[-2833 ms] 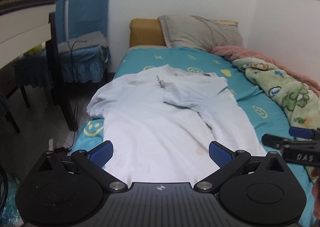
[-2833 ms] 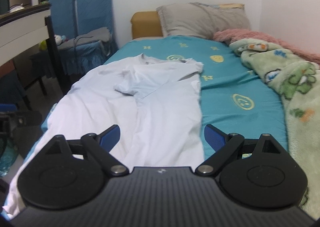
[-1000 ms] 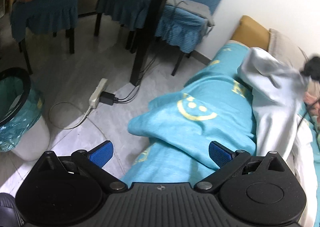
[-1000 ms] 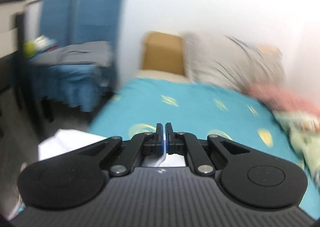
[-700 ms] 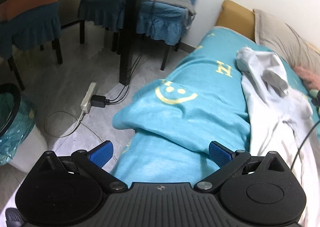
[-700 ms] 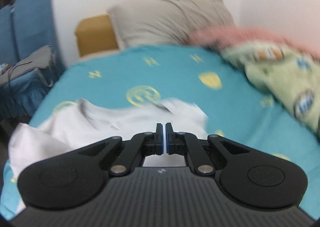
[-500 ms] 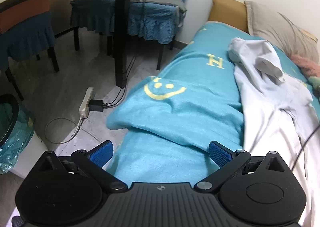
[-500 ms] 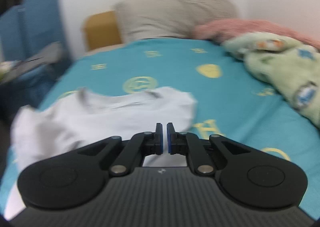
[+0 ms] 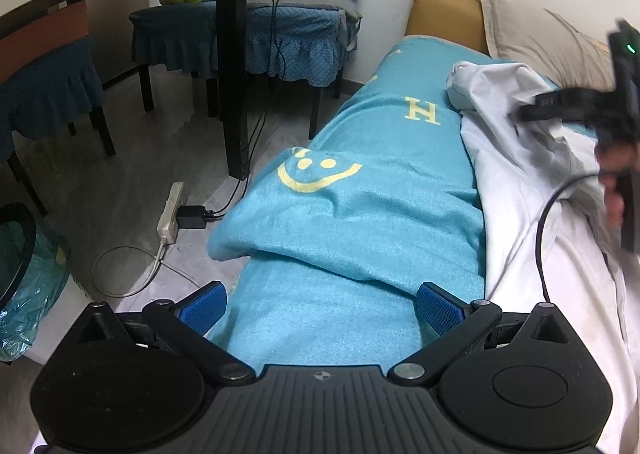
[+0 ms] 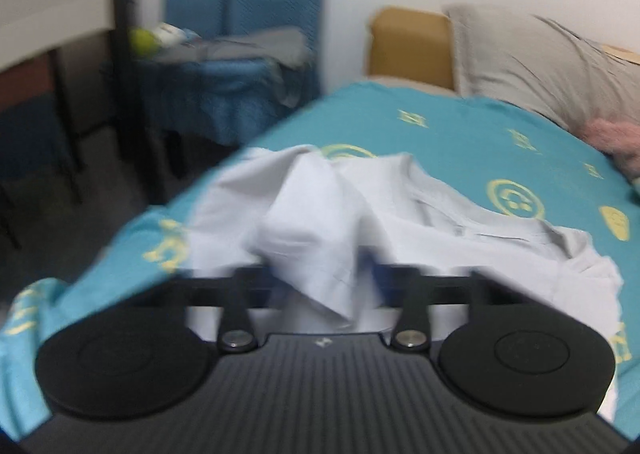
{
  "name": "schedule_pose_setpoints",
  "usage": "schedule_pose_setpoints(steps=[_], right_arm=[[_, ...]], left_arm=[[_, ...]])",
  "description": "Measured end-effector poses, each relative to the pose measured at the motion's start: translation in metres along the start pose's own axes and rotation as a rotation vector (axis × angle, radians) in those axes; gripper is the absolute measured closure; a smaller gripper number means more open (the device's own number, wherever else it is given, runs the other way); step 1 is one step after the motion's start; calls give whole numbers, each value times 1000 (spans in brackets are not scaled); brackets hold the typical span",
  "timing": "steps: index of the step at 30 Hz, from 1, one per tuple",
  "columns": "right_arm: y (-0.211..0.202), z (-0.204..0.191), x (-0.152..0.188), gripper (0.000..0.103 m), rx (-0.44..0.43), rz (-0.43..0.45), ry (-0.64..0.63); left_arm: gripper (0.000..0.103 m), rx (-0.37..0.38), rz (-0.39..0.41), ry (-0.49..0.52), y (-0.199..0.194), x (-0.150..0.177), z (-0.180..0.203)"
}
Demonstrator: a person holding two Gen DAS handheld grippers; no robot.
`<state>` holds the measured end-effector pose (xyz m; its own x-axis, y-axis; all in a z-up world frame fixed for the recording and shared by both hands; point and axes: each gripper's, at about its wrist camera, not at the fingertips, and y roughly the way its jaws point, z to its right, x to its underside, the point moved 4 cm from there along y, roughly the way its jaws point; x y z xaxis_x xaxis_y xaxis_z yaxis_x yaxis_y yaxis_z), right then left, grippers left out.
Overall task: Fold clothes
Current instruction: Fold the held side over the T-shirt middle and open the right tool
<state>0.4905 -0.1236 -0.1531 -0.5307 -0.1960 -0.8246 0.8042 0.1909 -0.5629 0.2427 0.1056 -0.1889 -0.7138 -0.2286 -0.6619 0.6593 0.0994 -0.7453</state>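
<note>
A white shirt (image 9: 516,190) lies along the bed's teal smiley blanket (image 9: 360,222), with its left side folded in toward the middle. My left gripper (image 9: 322,308) is open and holds nothing; it hovers over the blanket at the bed's near edge, left of the shirt. My right gripper (image 9: 522,114), blurred in a hand, is down on the shirt's upper part. In the right wrist view a fold of the shirt (image 10: 316,242) hangs between the right gripper (image 10: 326,286) jaws. They are closing but still stand apart. The cloth hides the pads.
A black desk leg (image 9: 234,94) and blue-covered chairs (image 9: 248,42) stand left of the bed. On the floor lie a power strip (image 9: 172,214) with cables and a bin (image 9: 24,266) lined in blue. A grey pillow (image 9: 540,42) and pink blanket (image 10: 612,138) sit at the bed's head.
The right gripper has come down onto the shirt and into the left wrist view. Its jaws, shut half a second ago, now stand apart around a fold. The left gripper has barely moved.
</note>
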Motion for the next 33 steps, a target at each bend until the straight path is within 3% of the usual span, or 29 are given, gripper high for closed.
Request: schedule_pose_setpoints(steps=[3,7,10,12,14,16,22,24,27,28,29,30,32,33], right_arm=[[6,30,-23,98,101,66,79],[17,79,-35,98,237,67,245],[11,101,-26,94,262,65,350],[5,109,-17,73,258,41,390],[-4,115,-9,22,254,30,414],[-20,117,0,16,248,47,422],[-62,98,35,17,132,11,511],[-61,83,45,23,78,-28,519],[-49,64,52,38,83,-79,488],[-44,61,54,53,101,-100,477],[-42,59,55,75,117,-109,479],[-42,58,56,86,126,-105,488],[-46,56,55,97,148,-83,499],[-54,56,53,97,160,-47,497]], left_arm=[[0,10,-8,12,1,2,2],[0,19,-8,36,1,6,5],[0,21,-8,53,1,8,8],[0,19,-8,58,1,8,9],[0,17,-9,61,0,8,9],[0,15,-5,64,-2,7,10],[0,12,24,60,-13,4,11],[0,13,29,62,-15,4,12],[0,17,36,70,-19,4,12],[0,19,39,72,-20,4,12],[0,21,40,74,-21,4,12],[0,23,41,75,-21,3,12],[0,30,41,70,-20,2,12],[0,35,41,66,-21,2,12]])
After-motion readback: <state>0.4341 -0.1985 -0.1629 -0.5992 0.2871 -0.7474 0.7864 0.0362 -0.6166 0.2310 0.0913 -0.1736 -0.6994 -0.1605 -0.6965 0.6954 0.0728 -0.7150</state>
